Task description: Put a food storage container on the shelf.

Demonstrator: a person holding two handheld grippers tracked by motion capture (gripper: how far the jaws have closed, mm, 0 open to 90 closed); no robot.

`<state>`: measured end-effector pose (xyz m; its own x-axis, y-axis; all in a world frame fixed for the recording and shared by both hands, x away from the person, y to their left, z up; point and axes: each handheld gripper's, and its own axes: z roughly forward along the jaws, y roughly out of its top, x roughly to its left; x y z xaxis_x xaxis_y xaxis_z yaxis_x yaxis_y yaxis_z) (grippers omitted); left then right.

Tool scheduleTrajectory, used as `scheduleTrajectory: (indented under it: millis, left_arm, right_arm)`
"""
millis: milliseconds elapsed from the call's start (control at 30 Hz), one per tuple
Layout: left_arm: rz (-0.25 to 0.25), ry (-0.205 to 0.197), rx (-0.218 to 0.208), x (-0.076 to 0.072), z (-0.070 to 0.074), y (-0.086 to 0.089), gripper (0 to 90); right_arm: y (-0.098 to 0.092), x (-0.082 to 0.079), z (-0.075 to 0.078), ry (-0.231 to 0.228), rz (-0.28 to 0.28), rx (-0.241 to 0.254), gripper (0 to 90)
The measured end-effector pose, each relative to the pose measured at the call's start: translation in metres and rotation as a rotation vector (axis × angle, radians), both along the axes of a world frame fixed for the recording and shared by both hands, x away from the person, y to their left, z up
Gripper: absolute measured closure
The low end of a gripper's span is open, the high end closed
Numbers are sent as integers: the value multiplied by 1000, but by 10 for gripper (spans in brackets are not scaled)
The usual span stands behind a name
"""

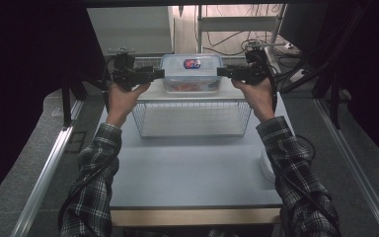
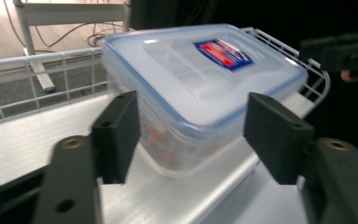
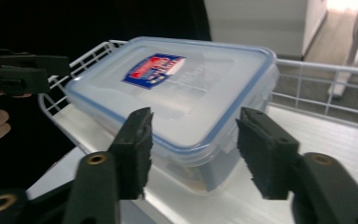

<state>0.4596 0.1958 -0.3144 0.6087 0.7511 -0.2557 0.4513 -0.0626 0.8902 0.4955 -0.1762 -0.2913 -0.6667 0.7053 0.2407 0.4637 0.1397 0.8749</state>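
A lidded plastic box (image 1: 191,73) sits on a wire rack (image 1: 192,118), each end between the spread fingers of the left gripper (image 2: 191,135) and right gripper (image 3: 193,151), untouched.

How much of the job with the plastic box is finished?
Done: the plastic box, lid on, sits on the wire rack. In hand: the left hand-held gripper and right hand-held gripper flank its ends, jaws open with the box ends between them, not pressing. Left: probably drawing both grippers away.
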Motion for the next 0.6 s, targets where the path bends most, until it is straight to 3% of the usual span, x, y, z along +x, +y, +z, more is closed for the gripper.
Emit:
scheduleTrajectory:
  millis: [133, 300, 600]
  left_arm:
    - [-24, -27, 35, -14, -5, -4, 240]
    - [-59, -22, 61, -28, -13, -6, 152]
    - [-114, -17, 104, -52, -30, -10, 84]
  right_arm:
    - [-2, -9, -4, -18, 23, -16, 316]
    - [-4, -22, -11, -44, 42, -35, 219]
    - [-4, -43, -19, -93, 103, -77, 106]
